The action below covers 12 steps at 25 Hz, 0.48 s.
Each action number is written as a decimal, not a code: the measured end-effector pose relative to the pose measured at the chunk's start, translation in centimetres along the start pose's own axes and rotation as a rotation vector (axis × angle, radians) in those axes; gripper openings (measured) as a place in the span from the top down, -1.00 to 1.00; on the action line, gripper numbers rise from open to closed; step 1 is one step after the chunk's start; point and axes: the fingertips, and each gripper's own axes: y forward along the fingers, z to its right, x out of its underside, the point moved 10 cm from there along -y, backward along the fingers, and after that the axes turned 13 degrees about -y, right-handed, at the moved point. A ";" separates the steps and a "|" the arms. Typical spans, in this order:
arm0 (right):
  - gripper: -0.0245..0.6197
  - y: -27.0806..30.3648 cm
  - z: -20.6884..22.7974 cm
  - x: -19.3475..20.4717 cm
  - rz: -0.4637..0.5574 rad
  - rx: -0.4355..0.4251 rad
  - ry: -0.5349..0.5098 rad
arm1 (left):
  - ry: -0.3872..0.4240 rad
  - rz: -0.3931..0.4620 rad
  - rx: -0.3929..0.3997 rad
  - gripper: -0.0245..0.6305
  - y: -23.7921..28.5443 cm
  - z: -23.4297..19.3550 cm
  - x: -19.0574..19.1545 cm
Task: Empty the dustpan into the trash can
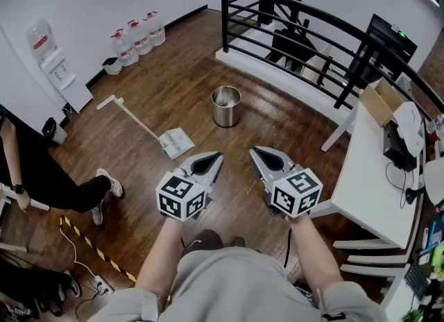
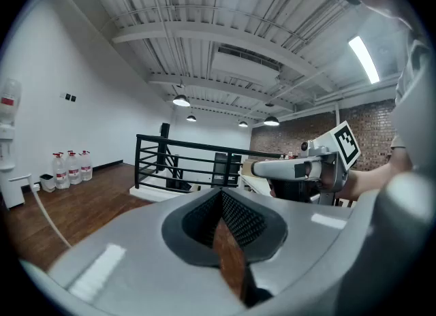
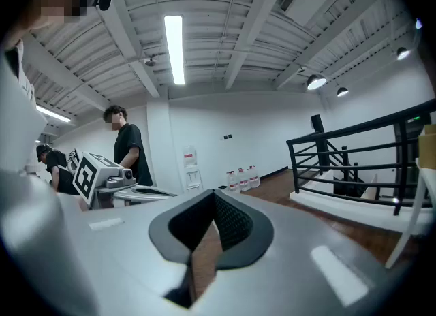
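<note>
On the wooden floor [image 1: 173, 91], ahead of both grippers, the dustpan [image 1: 177, 141] lies flat. Its long white handle [image 1: 132, 119] runs away to the upper left. The trash can [image 1: 226, 107] is a round metal bin standing upright beyond the pan and a little to its right. The two are near each other but apart.

Left gripper [image 1: 217, 155]: held out in front of the chest at roughly level pitch, on the near side of the dustpan and not touching it. In the left gripper view its jaws [image 2: 220, 193] are pressed together at the tips, with only the dark hollow behind them and nothing in between.

Right gripper [image 1: 254, 150]: beside the left one at about the same height. Its jaws [image 3: 213, 194] are likewise closed tip to tip and empty. Each gripper shows in the other's view, marker cube outward.

Surroundings:
- Three water bottles [image 1: 139, 35] stand against the far white wall.
- A black railing [image 1: 305, 32] curves across the upper right.
- A white table [image 1: 368, 168] on the right carries a cardboard box [image 1: 380, 100].
- A bystander in black [image 1: 41, 175] is at the left edge, one white shoe [image 1: 109, 183] on the floor.
- Yellow-and-black tape [image 1: 94, 248] runs across the boards at lower left.
</note>
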 end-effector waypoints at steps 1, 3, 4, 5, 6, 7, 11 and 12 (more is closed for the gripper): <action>0.92 0.5 0.1 -0.1 0.003 0.001 0.001 | 0.002 0.000 0.000 0.91 0.1 -0.4 -0.3; 0.92 1.6 0.4 -0.3 0.007 0.000 0.000 | 0.006 0.002 -0.002 0.91 0.3 -1.4 -0.8; 0.92 2.2 0.6 -0.4 0.006 -0.002 -0.002 | 0.008 0.004 -0.004 0.91 0.4 -1.9 -1.1; 0.92 2.9 0.8 -0.5 0.003 -0.007 -0.004 | 0.008 0.007 -0.008 0.91 0.5 -2.4 -1.3; 0.92 3.5 0.9 -0.6 -0.001 -0.011 -0.006 | 0.008 0.010 -0.013 0.91 0.6 -3.0 -1.5; 0.92 4.3 1.1 -0.7 -0.004 -0.015 -0.008 | 0.006 0.014 -0.018 0.91 0.7 -3.7 -1.8; 0.92 8.4 2.0 -1.3 -0.015 -0.025 -0.022 | -0.003 0.032 -0.028 0.91 1.4 -7.7 -3.2; 0.92 9.5 2.2 -1.4 -0.017 -0.026 -0.026 | -0.006 0.036 -0.030 0.91 1.6 -8.8 -3.5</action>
